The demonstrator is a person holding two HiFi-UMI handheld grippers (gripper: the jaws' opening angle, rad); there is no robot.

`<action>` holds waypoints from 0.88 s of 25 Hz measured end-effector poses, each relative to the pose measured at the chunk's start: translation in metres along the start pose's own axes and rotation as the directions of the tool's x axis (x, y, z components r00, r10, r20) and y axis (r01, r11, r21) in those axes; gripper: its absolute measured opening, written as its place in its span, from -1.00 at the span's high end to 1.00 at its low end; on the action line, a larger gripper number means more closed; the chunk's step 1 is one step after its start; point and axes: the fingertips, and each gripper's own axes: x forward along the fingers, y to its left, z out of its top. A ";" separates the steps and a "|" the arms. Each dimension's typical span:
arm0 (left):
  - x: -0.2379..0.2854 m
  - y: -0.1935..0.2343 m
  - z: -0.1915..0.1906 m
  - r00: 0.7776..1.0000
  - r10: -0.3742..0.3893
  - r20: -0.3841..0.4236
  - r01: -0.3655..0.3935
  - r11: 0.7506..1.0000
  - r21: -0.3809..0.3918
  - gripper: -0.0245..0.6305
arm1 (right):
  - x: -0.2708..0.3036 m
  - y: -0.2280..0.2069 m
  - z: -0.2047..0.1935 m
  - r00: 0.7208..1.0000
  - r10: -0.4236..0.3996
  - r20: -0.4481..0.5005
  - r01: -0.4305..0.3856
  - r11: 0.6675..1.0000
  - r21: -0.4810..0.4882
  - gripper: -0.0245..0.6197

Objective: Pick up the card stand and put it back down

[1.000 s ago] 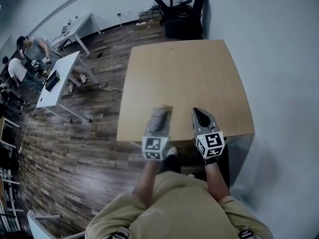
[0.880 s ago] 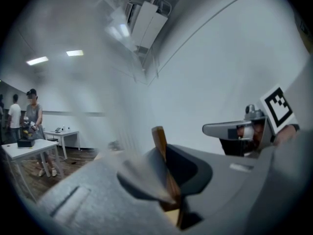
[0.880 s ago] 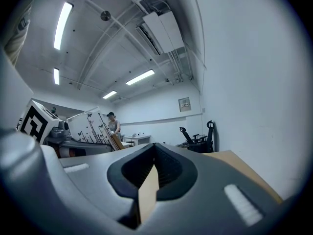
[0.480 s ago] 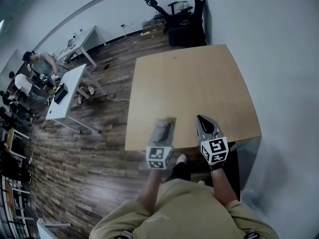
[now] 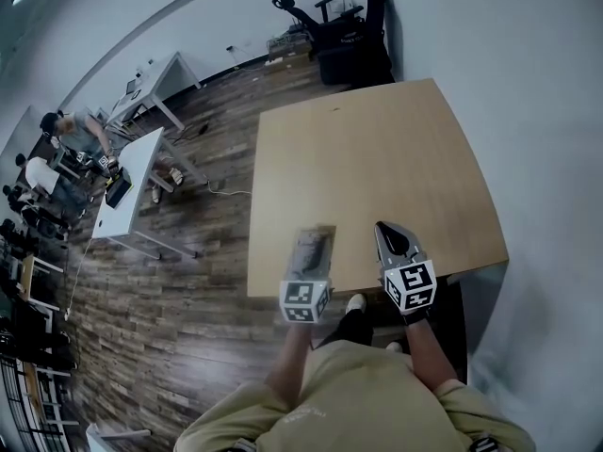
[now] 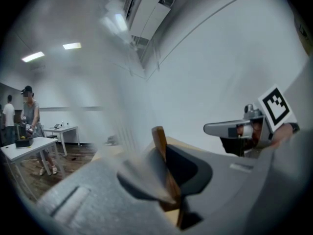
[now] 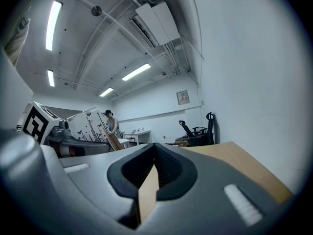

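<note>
Two at the table [image 5: 377, 149] edge: left gripper [image 5: 311, 237] clamps the stand [image 6: 158, 140], right gripper [image 5: 385, 231] is pinched shut, empty.

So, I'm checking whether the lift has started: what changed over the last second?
Nothing was taken hold of or let go. The left tongs stay shut on the card stand and the right tongs stay shut and empty, both at the table's near edge. Only the head view's framing shifted.

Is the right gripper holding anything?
No; the right gripper has jaws meeting at the tips, nothing between them, only the table showing through the gap.
</note>
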 end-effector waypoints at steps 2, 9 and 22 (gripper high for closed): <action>0.009 0.011 -0.003 1.000 -0.001 -0.003 0.001 1.000 -0.005 0.80 | 0.014 -0.003 -0.004 1.000 -0.003 -0.008 0.003 1.000 0.003 0.91; 0.041 0.069 -0.021 1.000 0.003 -0.028 -0.004 0.999 -0.040 0.80 | 0.077 0.008 -0.016 0.998 0.021 -0.059 -0.022 1.000 -0.017 0.91; 0.151 0.208 -0.069 0.992 -0.017 -0.126 0.006 0.996 -0.084 0.80 | 0.214 -0.024 -0.053 0.975 -0.016 -0.220 0.016 1.000 -0.001 0.91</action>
